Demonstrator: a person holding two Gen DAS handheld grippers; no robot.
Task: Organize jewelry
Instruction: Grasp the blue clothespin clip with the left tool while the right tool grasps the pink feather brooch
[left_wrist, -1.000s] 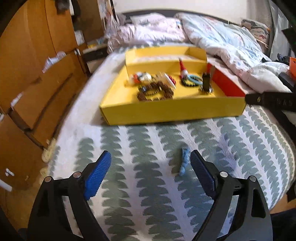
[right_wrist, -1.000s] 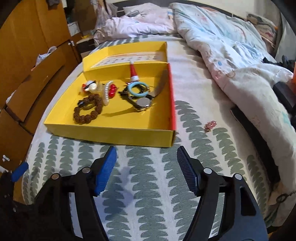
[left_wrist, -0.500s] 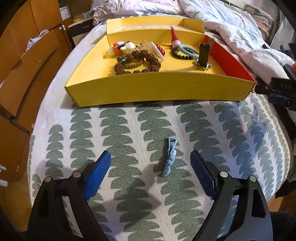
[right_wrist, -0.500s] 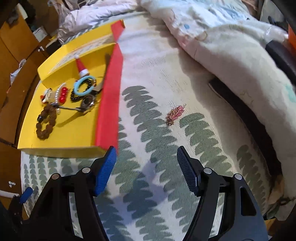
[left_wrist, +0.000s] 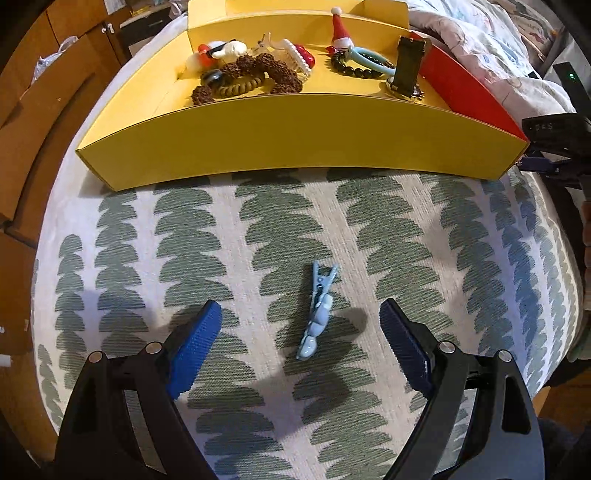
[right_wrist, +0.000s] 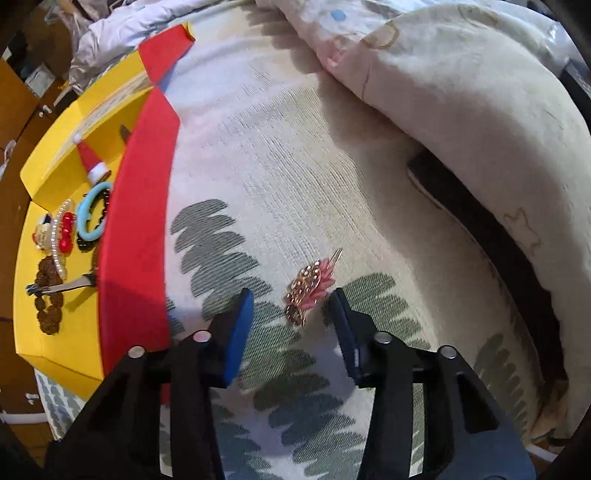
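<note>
A light blue hair clip (left_wrist: 318, 314) lies on the leaf-patterned bedspread, between the open fingers of my left gripper (left_wrist: 301, 330). A pink and gold hair clip (right_wrist: 309, 286) lies on the bedspread just ahead of and between the fingers of my right gripper (right_wrist: 291, 312), which is open but narrower than before. A yellow tray (left_wrist: 295, 140) with a red side (right_wrist: 136, 229) holds several pieces: brown bead bracelets (left_wrist: 258, 74), a blue ring bracelet (right_wrist: 90, 218), a Santa-hat piece (left_wrist: 340, 31) and a watch (left_wrist: 406, 70).
A rumpled duvet (right_wrist: 461, 110) lies right of the pink clip, with a dark object (right_wrist: 461, 210) under its edge. Wooden cabinets (left_wrist: 44, 122) stand left of the bed. The right gripper's body (left_wrist: 554, 144) shows at the tray's right end.
Both grippers moved down and forward toward their clips. The blue clip now lies between the left fingers. The right fingers have narrowed around the pink clip.
</note>
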